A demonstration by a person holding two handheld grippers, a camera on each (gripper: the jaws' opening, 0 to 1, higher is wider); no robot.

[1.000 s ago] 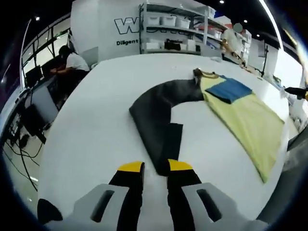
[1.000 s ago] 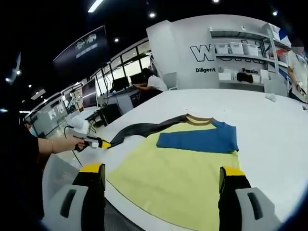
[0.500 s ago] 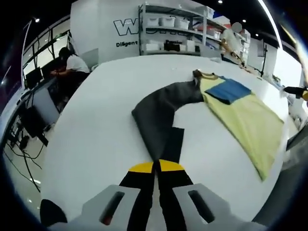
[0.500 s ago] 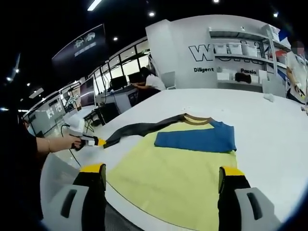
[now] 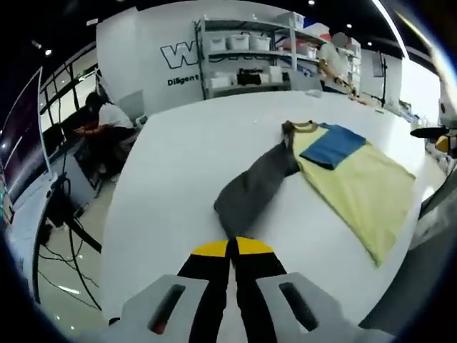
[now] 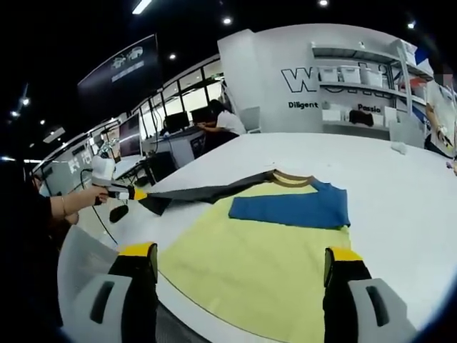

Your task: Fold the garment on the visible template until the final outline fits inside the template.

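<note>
My left gripper [image 5: 230, 247] has its yellow-tipped jaws pressed together on the end of the dark grey sleeve [image 5: 253, 189], which runs from the lower centre of the left gripper view up to the collar. In the right gripper view that same gripper [image 6: 133, 194] sits at mid left with the sleeve lifted off the white table [image 6: 400, 193]. My right gripper [image 6: 240, 261] hangs with jaws spread wide, holding nothing, over the near hem. There is one garment [image 6: 264, 254]: a yellow body lying flat in the centre of the frame, with one blue sleeve [image 6: 291, 206] folded across the chest and a brown collar. Bare tabletop lies open to the right and beyond it; the table's edge curves along the lower left
</note>
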